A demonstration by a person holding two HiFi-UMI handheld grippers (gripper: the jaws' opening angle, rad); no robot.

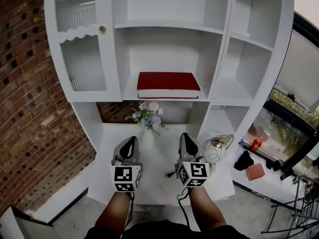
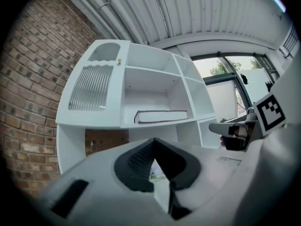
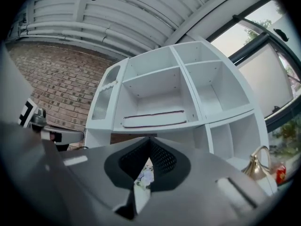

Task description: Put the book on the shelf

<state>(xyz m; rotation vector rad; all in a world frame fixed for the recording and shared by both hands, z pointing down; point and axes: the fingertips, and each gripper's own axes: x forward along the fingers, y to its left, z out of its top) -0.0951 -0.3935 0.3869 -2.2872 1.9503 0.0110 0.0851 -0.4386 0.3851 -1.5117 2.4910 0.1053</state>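
The red book (image 1: 168,81) lay flat in the middle compartment of the white shelf unit (image 1: 222,59), page edges toward the near side. A ribbed-glass door (image 1: 82,59) stood to its left and open compartments to its right. Nothing touched the book.

Below and nearer, the left gripper (image 1: 131,140) and the right gripper (image 1: 185,136) hung side by side over the white surface (image 1: 159,185), both pointing toward the far shelf and well apart from the book. Each gripper's jaws were together with nothing between them. Each gripper's own view showed only a sliver of the small bunch of flowers (image 1: 148,115) past its closed tips.

Judged from how things lay, the placing step was done and the task looked complete, with the book seated fully inside its compartment and not overhanging the edge.

The next move seemed to call for little. The grippers needed only to be kept clear of the flowers just beyond them and of the metal teapot (image 1: 217,148) near the right gripper. Straightening the book would have meant a reach up and away to the far compartment, with the jaws parted first.
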